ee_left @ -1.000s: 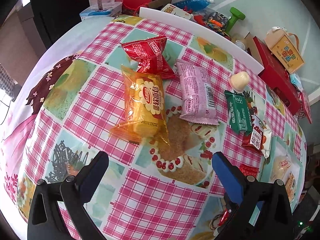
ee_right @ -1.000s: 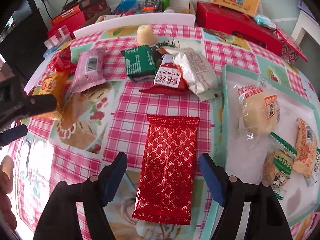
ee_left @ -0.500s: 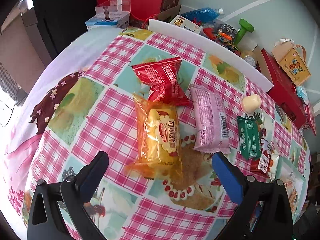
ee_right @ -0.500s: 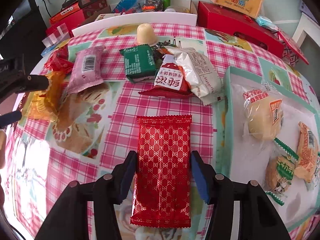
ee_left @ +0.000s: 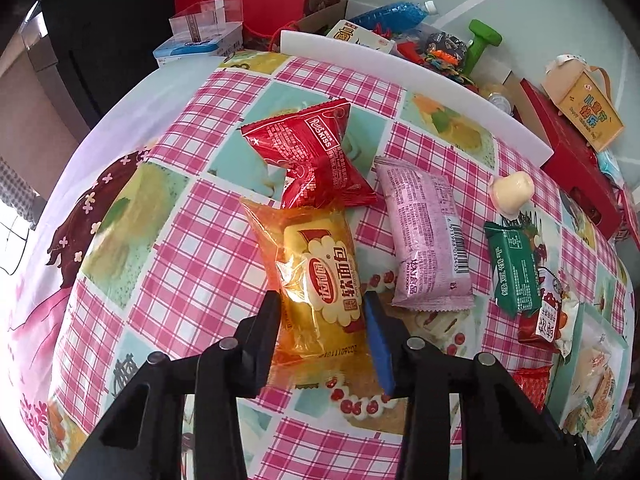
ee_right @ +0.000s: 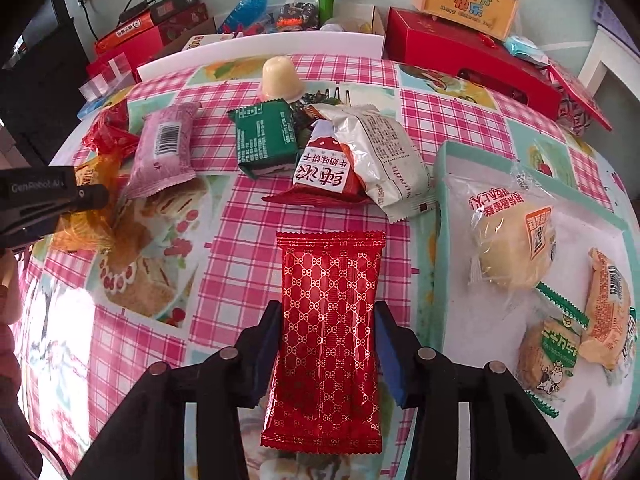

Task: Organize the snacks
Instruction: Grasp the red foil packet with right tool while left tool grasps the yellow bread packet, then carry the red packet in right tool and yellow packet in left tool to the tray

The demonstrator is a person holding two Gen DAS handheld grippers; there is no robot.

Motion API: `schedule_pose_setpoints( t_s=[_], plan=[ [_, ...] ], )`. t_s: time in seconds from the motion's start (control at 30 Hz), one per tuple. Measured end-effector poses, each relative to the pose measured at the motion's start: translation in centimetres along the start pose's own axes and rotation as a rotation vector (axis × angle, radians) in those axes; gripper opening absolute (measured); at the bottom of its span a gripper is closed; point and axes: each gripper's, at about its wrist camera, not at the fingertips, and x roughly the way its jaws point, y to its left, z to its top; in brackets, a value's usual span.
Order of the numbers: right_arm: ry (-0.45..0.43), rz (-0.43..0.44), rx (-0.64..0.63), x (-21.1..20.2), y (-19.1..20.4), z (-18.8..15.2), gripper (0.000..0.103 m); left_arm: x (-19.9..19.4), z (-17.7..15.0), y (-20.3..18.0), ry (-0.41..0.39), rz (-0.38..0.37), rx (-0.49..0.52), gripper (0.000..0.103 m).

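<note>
My left gripper (ee_left: 322, 322) is shut on an orange bread pack (ee_left: 316, 276) lying on the checked tablecloth. Beyond it lie a red Rose Kiss pack (ee_left: 312, 156), a pink pack (ee_left: 424, 236) and a green pack (ee_left: 514, 270). My right gripper (ee_right: 328, 340) is shut on a long red patterned pack (ee_right: 330, 328), still on the cloth. A teal tray (ee_right: 444, 160) at the right holds a round bread pack (ee_right: 516, 240) and other snacks. The left gripper shows in the right wrist view (ee_right: 48, 196).
A jelly cup (ee_right: 280, 80), a green pack (ee_right: 266, 136), a red-white pack (ee_right: 324, 168) and a silver pack (ee_right: 384, 152) lie mid-table. A white board (ee_right: 260, 46) edges the far side. Red boxes (ee_right: 472, 56), a bottle (ee_right: 248, 6) and clutter stand behind.
Both grippers moved forward and closed: the left around the orange bread pack, the right around the long red pack.
</note>
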Motion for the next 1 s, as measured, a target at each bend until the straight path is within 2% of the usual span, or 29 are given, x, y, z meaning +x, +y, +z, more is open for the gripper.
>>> schedule_pose_setpoints(
  t_s=[0.37,1.0],
  plan=[
    [-0.027,0.012,0.01,-1.3,0.0,-0.1,0.047,-1.5,-0.8,-0.7,0.003,-0.036,0.001,0.037],
    [-0.058,0.025,0.056,-3.2,-1.6,-0.2,0.047,-5.1,-2.3,-4.4,-0.057,-0.097,0.105,0.037]
  ],
)
